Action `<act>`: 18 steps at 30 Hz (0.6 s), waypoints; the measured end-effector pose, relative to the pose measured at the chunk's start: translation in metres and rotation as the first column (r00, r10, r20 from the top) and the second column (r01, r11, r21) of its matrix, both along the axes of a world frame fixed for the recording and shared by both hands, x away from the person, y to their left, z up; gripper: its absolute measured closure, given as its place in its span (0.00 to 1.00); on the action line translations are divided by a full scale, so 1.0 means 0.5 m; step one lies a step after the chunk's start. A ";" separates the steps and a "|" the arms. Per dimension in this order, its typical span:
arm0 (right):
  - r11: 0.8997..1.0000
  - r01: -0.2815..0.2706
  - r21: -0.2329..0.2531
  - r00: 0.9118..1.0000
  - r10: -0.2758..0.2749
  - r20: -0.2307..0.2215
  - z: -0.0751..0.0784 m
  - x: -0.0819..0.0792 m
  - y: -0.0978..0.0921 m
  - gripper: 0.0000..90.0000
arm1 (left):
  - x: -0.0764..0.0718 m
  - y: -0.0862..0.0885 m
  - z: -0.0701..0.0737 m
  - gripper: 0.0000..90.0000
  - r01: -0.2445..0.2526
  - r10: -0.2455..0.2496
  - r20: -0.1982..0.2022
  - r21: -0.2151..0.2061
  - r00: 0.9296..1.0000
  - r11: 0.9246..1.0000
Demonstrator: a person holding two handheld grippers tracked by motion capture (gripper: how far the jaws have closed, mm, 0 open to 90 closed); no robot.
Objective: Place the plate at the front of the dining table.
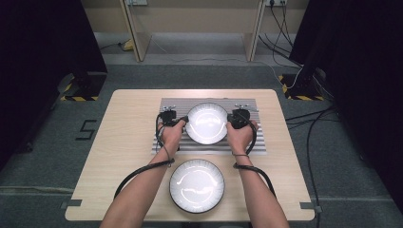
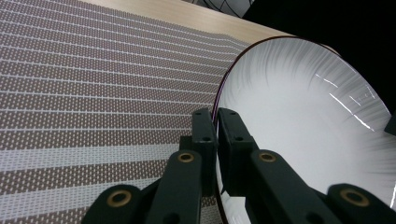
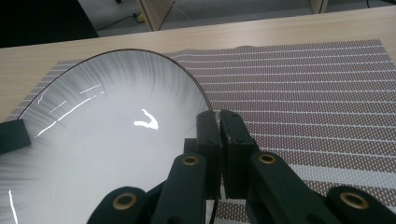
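Observation:
A white plate with a dark rim sits over the striped placemat at the table's middle. My left gripper is shut on the plate's left rim, and my right gripper is shut on its right rim. In the left gripper view the jaws pinch the plate's dark edge at my left gripper, with the placemat to the left. The right gripper view has my right gripper clamped on the plate's right edge, over the placemat. A second white plate lies near the front edge.
The light wooden table has bare wood on both sides of the placemat. Black cables trail from both grippers along my forearms. Beyond the table are grey carpet, wooden furniture legs and floor cables.

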State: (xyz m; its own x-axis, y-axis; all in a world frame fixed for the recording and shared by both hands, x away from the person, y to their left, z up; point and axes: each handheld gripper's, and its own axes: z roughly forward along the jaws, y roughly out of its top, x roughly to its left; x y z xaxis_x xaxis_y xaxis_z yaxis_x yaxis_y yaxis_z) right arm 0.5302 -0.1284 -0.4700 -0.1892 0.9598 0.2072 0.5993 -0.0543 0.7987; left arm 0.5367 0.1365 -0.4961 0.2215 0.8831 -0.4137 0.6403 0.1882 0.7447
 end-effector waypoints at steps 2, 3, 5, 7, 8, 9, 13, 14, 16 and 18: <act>1.000 -0.002 -0.005 1.000 0.002 -0.006 -0.003 0.000 0.000 0.97 | 0.000 0.000 -0.003 0.95 0.003 -0.003 -0.005 0.001 1.000 1.000; 1.000 -0.005 -0.007 1.000 0.004 -0.007 -0.004 0.001 -0.001 0.97 | 0.000 0.000 -0.005 0.95 0.007 -0.007 -0.007 0.003 1.000 1.000; 1.000 -0.002 -0.006 1.000 0.002 -0.013 -0.005 0.002 -0.001 0.97 | 0.000 0.000 -0.007 0.95 0.009 -0.009 -0.010 0.003 1.000 1.000; 1.000 -0.002 -0.003 1.000 0.002 -0.017 -0.006 0.002 0.000 0.97 | 0.000 0.001 -0.010 0.95 0.005 -0.005 -0.019 -0.005 1.000 1.000; 1.000 -0.001 -0.004 1.000 0.001 -0.017 -0.006 0.003 0.002 0.97 | 0.000 0.002 -0.011 0.95 0.003 -0.003 -0.023 -0.006 1.000 1.000; 1.000 0.000 -0.004 1.000 0.000 -0.018 -0.006 0.003 0.002 0.97 | 0.001 0.001 -0.010 0.95 0.001 -0.001 -0.027 -0.003 1.000 1.000; 1.000 0.001 -0.006 1.000 -0.001 -0.026 -0.007 0.005 0.000 0.97 | 0.003 -0.001 -0.008 0.94 0.004 -0.004 -0.030 -0.004 1.000 1.000; 1.000 0.004 -0.004 0.999 -0.004 -0.039 -0.011 0.006 -0.001 0.97 | 0.005 -0.003 -0.008 0.94 0.003 -0.003 -0.037 0.004 0.999 1.000; 1.000 0.003 -0.009 0.999 -0.004 -0.052 -0.015 0.007 -0.002 0.97 | 0.007 -0.004 -0.010 0.93 0.006 -0.005 -0.048 0.006 0.999 1.000; 1.000 0.000 -0.010 0.998 0.000 -0.062 -0.021 0.007 -0.003 0.97 | 0.008 -0.006 -0.014 0.91 0.015 -0.014 -0.056 0.004 0.998 1.000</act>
State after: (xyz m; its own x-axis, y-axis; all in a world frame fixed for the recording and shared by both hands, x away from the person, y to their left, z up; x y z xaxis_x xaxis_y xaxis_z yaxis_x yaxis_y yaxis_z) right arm 0.5338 -0.1299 -0.4804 -0.1762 0.9619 0.2089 0.6479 -0.0465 0.7603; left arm 0.5407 0.1335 -0.5030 0.2109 0.8819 -0.4215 0.6835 0.1752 0.7086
